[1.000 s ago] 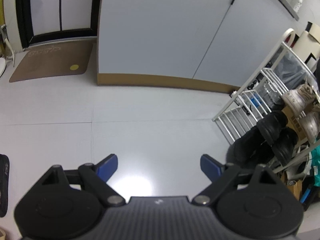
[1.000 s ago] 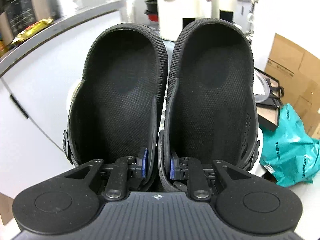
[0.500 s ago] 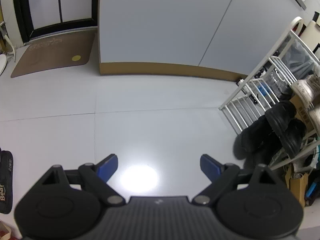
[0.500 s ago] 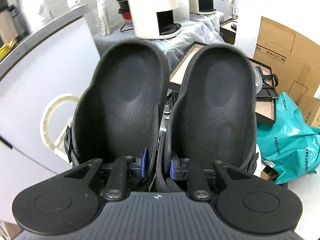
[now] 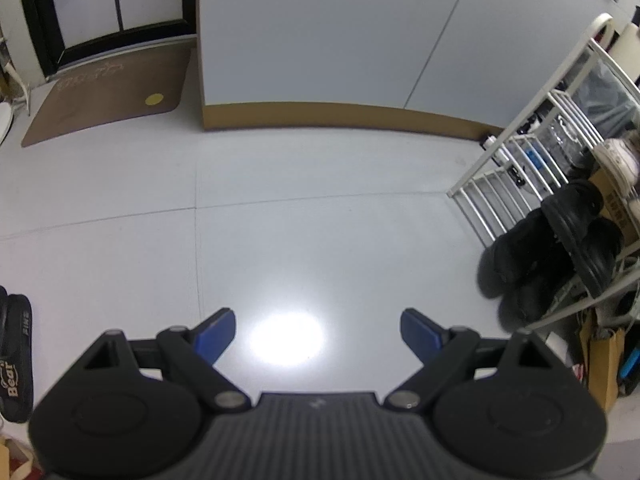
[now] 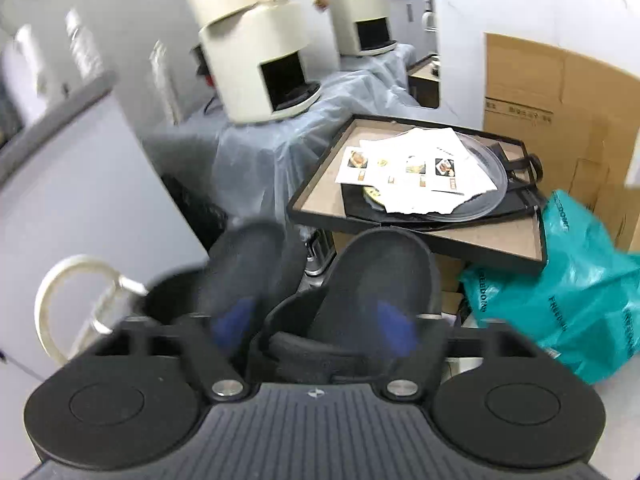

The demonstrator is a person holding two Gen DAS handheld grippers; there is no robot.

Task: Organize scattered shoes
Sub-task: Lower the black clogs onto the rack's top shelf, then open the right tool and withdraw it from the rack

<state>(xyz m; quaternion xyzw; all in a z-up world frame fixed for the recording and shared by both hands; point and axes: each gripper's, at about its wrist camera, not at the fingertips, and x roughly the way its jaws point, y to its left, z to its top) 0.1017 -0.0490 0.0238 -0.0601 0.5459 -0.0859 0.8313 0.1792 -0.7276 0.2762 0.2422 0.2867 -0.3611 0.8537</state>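
Note:
In the right wrist view a pair of black clogs [image 6: 384,268] stands side by side, soles towards me, between the fingers of my right gripper [image 6: 316,324]. Its jaws are opening: the blurred blue pads [image 6: 394,328] stand apart and do not press on the clogs. The white rail of the shoe rack [image 6: 52,292] curves at the left. In the left wrist view my left gripper [image 5: 316,330] hangs open over bare floor with nothing in it. The shoe rack [image 5: 516,184] at the right holds black shoes [image 5: 576,232] and a white sneaker [image 5: 618,156]. Black slippers [image 5: 16,344] lie at the left edge.
A brown doormat [image 5: 108,92] lies before a dark-framed door, beside a grey cabinet [image 5: 340,40]. Behind the rack stand a black tray with papers [image 6: 420,184], a teal bag [image 6: 580,288], cardboard boxes [image 6: 552,92] and cream appliances [image 6: 260,60] on a covered table.
My right gripper has let go of the clogs it pinched together by their inner walls; its pads have swung wide. It has also moved down towards the rack. The left view tilted slightly.

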